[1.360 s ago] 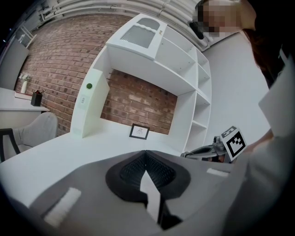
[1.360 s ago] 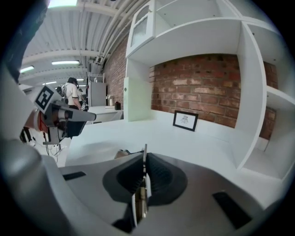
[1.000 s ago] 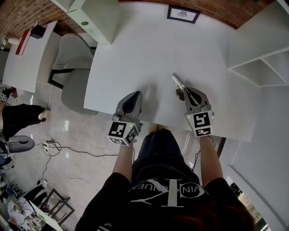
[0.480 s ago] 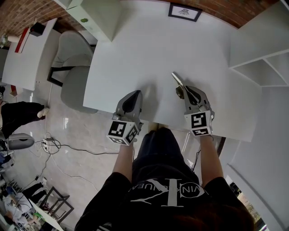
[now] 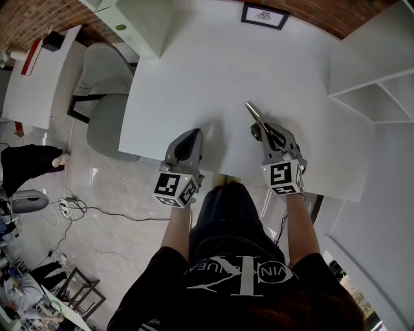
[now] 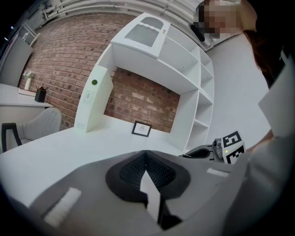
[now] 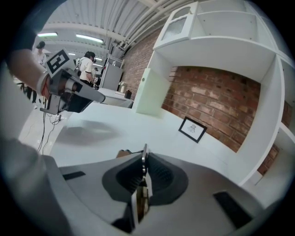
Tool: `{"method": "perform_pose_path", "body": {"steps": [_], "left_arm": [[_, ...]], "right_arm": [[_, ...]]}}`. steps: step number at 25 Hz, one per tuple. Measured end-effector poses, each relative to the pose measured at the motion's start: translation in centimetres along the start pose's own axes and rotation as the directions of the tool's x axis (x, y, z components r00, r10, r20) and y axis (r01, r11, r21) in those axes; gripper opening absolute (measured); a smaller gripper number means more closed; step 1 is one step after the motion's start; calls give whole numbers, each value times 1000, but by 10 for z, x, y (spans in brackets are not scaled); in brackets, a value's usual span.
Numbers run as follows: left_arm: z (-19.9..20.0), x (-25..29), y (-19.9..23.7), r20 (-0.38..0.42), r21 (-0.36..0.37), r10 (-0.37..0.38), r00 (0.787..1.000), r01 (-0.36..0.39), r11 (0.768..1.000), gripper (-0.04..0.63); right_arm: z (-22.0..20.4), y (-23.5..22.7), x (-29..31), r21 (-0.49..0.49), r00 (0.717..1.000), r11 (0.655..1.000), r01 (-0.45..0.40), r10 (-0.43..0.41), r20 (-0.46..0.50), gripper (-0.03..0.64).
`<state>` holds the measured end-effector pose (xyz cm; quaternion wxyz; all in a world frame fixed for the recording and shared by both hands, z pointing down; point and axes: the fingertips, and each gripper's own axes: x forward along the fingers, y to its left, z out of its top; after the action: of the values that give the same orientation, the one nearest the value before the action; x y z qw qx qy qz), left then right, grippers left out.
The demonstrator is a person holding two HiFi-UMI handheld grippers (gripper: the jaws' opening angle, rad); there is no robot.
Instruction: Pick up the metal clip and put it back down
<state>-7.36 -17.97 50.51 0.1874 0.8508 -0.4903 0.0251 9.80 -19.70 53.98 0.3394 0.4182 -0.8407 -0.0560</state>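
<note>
The metal clip (image 5: 254,116) is a slim silver piece that sticks out forward from my right gripper (image 5: 264,131), which is shut on it above the white table (image 5: 213,71). Seen from the right gripper view, the clip (image 7: 144,159) stands edge-on between the dark pads (image 7: 156,177) and is lifted off the tabletop. My left gripper (image 5: 192,134) hovers beside it at the table's near edge, shut with nothing in it. The left gripper view shows its pads (image 6: 159,170) meeting in a line, with the right gripper (image 6: 203,152) off to the right.
A small framed picture (image 5: 262,18) leans at the table's far side. A white shelf unit (image 5: 375,97) stands on the right and a white cabinet (image 5: 139,26) at the far left. A grey chair (image 5: 107,97) and floor cables (image 5: 97,213) lie left of the table.
The right gripper has rolled a little about its own axis with the clip in it; its marker cube now faces differently. The left gripper has kept still.
</note>
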Motion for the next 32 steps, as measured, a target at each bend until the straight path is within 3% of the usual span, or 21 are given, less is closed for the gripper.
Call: {"method": "perform_pose_path", "body": {"steps": [16, 32], "left_arm": [[-1, -6, 0, 4, -12, -2, 1000, 2, 1000, 11], [-1, -9, 2, 2, -17, 5, 1000, -5, 1000, 11]], "right_arm": [[-4, 23, 2, -182, 999, 983, -5, -2, -35, 15], [-5, 24, 2, -157, 1000, 987, -8, 5, -24, 15]]}}
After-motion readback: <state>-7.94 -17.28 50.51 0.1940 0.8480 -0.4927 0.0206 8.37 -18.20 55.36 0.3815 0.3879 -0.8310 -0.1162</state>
